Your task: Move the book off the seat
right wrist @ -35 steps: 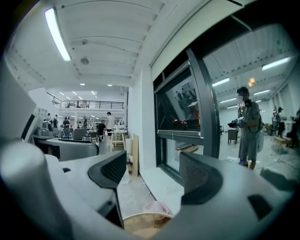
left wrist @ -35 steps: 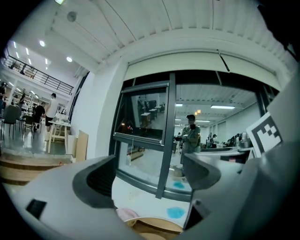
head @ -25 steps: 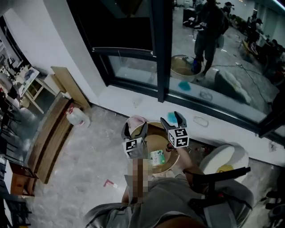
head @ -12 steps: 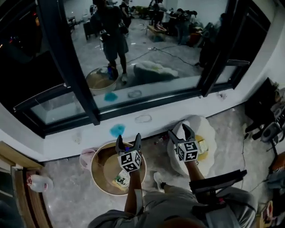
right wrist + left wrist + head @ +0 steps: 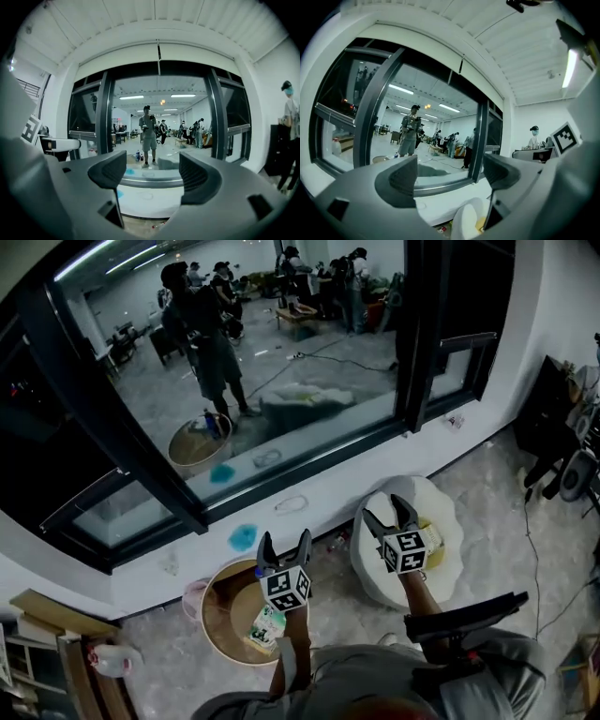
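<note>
Where the book lies: the yellowish book (image 5: 432, 538) rests in the hollow of the white seat (image 5: 454, 514), on the floor below the window sill (image 5: 309, 491).
Right claw: the right claw (image 5: 390, 517) is seen over the seat in the head view, with the book just beside its marker cube; its jaws stand wide and grip nothing, and only the window shows between them.
Left claw: the left claw (image 5: 285, 545) is seen over the far rim of a round tan tub (image 5: 212, 583); its jaws are also wide apart and empty, pointing roughly level at the glass.
Tub: it holds a green and white packet (image 5: 266, 627).
Window: the dark pane (image 5: 281, 381) mirrors a standing person (image 5: 206, 334).
Floor, left: a pale jug (image 5: 111, 660) stands near stacked boards.
</note>
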`<move>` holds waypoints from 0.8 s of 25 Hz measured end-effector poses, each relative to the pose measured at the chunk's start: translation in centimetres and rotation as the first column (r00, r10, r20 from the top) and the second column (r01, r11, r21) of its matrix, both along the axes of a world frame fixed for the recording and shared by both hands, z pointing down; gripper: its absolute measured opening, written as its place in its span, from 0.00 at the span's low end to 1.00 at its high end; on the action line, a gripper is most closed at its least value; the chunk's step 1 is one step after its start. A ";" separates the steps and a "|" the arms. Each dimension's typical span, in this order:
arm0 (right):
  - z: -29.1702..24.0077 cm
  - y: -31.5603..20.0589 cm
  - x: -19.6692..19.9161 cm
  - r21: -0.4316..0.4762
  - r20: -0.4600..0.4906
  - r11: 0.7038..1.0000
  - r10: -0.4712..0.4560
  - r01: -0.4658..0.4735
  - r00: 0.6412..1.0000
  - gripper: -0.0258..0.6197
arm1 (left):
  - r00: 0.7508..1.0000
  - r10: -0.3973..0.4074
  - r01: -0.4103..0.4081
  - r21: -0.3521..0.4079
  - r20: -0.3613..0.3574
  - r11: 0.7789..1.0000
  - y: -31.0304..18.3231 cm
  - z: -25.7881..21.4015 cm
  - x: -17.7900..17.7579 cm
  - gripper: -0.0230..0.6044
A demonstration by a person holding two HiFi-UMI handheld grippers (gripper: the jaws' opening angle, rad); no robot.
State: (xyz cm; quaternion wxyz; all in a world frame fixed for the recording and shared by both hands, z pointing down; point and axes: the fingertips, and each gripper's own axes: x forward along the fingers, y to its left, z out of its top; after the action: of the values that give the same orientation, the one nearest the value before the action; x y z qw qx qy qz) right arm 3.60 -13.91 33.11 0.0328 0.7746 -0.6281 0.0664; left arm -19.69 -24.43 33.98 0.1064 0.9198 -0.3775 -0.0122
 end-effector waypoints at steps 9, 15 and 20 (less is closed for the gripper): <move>1.1 11.0 11.6 0.029 -0.005 1.000 0.008 -0.008 1.000 0.59 | 0.993 0.047 -0.048 0.005 0.108 0.999 9.0 0.8 13.5 0.75; 5.1 15.7 19.4 0.018 0.063 0.997 0.076 -0.077 0.995 0.59 | 0.971 0.149 -0.150 -0.007 0.189 0.989 14.6 1.8 21.8 0.75; 8.3 17.9 24.6 0.001 0.086 0.989 0.145 -0.146 0.986 0.59 | 0.956 0.221 -0.220 -0.028 0.194 0.975 14.8 4.8 28.6 0.75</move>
State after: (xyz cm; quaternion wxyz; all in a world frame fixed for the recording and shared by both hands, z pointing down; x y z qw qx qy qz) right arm 28.16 3.95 41.46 -0.0021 0.8149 -0.5710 0.0994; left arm 8.86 -9.62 38.76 0.0723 0.9525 -0.2813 0.0916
